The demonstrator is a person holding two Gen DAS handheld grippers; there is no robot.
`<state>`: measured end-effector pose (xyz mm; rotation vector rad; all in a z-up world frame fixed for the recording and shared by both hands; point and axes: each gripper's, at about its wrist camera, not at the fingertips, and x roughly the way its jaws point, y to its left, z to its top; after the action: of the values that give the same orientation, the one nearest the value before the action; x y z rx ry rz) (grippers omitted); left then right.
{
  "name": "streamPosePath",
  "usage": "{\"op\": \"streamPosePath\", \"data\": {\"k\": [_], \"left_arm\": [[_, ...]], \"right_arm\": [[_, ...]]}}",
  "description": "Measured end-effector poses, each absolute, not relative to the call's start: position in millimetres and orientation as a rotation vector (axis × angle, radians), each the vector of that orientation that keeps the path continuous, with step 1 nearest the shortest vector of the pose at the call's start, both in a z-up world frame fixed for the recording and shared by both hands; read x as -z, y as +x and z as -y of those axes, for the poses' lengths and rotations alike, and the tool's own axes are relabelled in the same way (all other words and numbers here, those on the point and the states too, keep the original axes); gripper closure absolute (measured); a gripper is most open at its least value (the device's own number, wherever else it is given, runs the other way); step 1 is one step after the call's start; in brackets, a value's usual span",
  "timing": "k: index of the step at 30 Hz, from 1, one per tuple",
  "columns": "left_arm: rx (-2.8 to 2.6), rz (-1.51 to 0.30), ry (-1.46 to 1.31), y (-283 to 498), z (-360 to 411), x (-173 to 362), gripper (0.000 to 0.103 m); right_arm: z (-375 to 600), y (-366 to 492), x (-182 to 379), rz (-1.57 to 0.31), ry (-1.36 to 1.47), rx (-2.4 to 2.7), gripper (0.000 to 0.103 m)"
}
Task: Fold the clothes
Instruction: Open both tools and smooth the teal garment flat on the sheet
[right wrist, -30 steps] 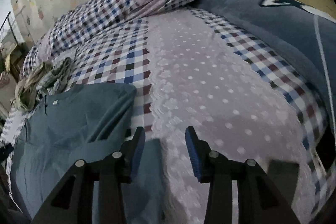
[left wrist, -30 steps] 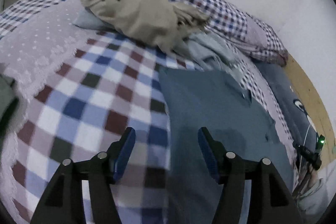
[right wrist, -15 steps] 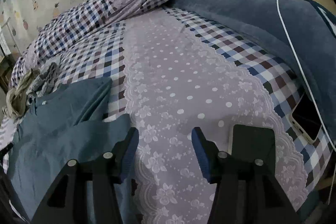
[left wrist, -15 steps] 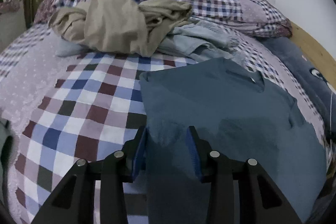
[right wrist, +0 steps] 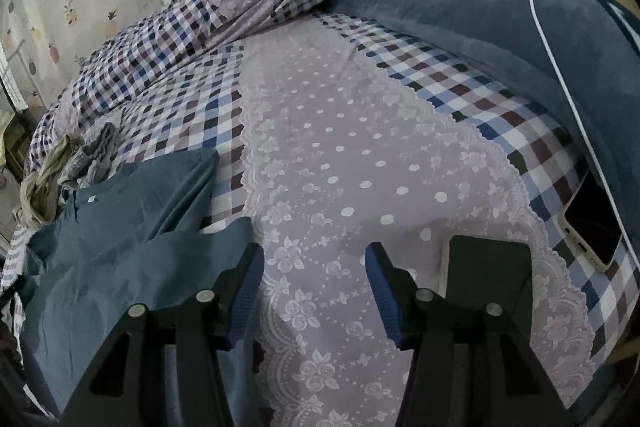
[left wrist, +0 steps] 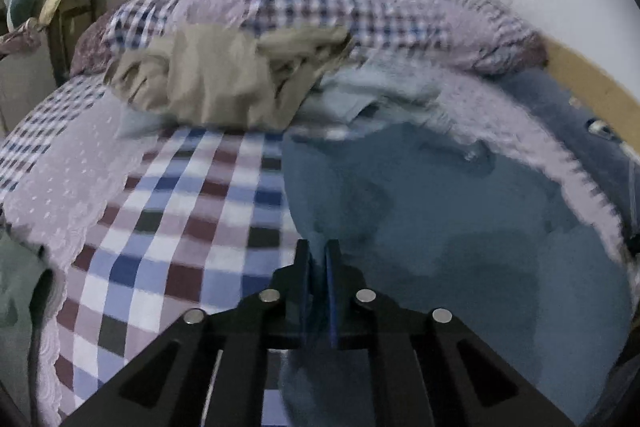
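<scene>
Shirt (left wrist: 460,211) edge in L claw (left wrist: 318,259).

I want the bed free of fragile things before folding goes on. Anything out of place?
Yes. Two phones lie on the bedspread near the right gripper: a dark phone beside its right finger and a white phone on a white cable. The blue shirt lies apart from them.

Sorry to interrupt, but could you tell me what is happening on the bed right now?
A person is folding clothes with two handheld tools. The left tool is shut on the edge of a blue shirt spread on the checked bedcover. The right tool is open above the bedcover, beside the shirt. A heap of unfolded clothes lies further back.
</scene>
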<state>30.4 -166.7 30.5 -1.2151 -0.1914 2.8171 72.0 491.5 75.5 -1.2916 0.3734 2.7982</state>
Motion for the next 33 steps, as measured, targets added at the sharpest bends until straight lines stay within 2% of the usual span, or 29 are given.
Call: {"op": "streamPosePath", "data": {"k": [2,4,7,15,17,18,19,27,30,33], "left_arm": [[-2.8,0.201,-1.294,24,170,-19,0.092],[-2.815,0.221,-1.268,26,173,-21,0.085],[-2.831,0.229,-1.209,33,172,-27,0.081],[-2.846,0.07,-1.156,39,157,-29,0.081],[-2.852,0.085,-1.158,38,159,-29,0.083],[-2.857,0.099,-1.162,37,161,-29,0.095],[-2.862,0.121,-1.163,36,164,-29,0.1],[-2.849,0.376,-1.082,42,185,-44,0.1],[-2.849,0.39,-1.083,42,186,-45,0.1],[-2.852,0.386,-1.09,41,184,-44,0.1]], "right_arm": [[-490,72,-76,-0.371,-1.294,-2.807,0.047],[-489,72,-75,-0.371,-1.297,-2.811,0.047],[-489,71,-75,-0.378,-1.304,-2.811,0.047],[-486,69,-75,-0.409,-1.307,-2.827,0.047],[-484,68,-76,-0.416,-1.311,-2.837,0.047],[-483,68,-76,-0.42,-1.312,-2.842,0.047],[-483,68,-76,-0.428,-1.314,-2.849,0.047],[-504,60,-68,-0.742,-1.367,-2.881,0.046],[-499,44,-56,-0.724,-1.465,-2.888,0.046],[-488,29,-49,-0.63,-1.51,-2.918,0.046]]}}
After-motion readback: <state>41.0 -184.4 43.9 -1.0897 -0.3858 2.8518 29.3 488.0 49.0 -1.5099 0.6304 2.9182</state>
